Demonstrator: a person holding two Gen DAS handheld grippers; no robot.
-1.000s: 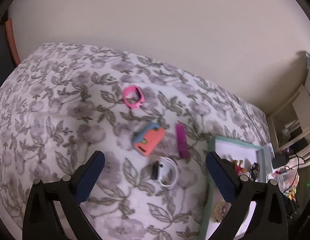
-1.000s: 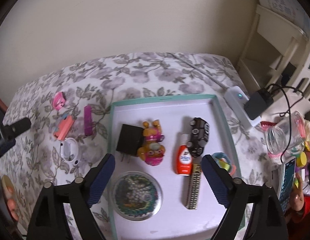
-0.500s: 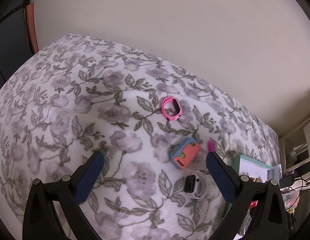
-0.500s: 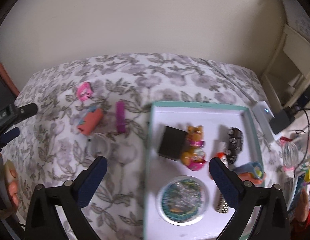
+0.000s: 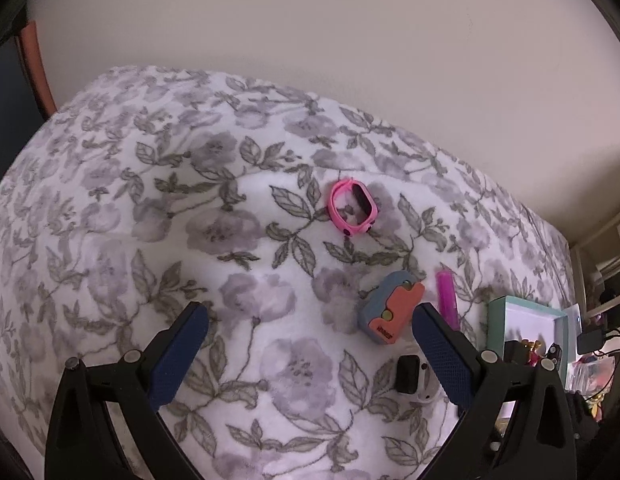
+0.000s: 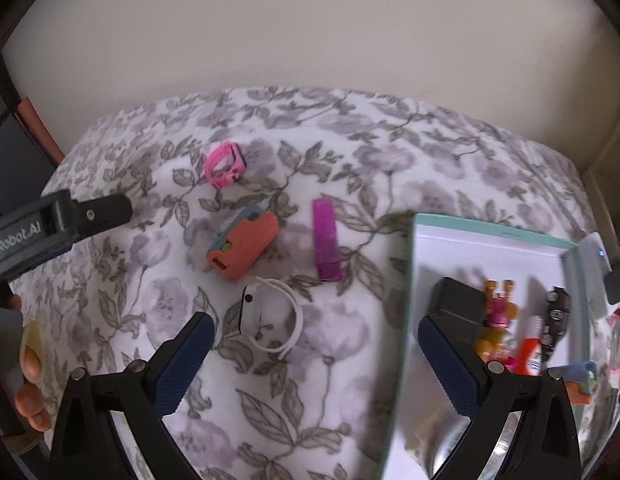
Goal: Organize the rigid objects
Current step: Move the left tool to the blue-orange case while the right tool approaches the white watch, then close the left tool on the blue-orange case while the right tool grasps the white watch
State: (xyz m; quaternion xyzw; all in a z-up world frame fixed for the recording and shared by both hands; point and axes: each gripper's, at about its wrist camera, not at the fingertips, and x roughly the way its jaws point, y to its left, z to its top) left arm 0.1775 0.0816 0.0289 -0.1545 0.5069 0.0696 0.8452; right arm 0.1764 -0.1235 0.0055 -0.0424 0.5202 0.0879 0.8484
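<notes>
While both grippers hang spread wide and empty, the white watch (image 6: 270,318) lies on the floral cover (image 6: 310,380) just ahead between the right gripper (image 6: 311,360) fingers, band loop crosswise; left gripper (image 5: 308,354) sits farther off.

Both wrist views look down over floral bedspread (image 5: 238,300) (right one nearer tray (image 6: 489,236)); share pink watch (image 5: 353,207).

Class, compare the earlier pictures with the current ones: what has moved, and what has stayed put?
The right gripper swung left, from over the tray toward the white watch. The left gripper also shifted left. Both jaws stayed open and empty; the pink watch, orange case and purple stick haven't moved.
</notes>
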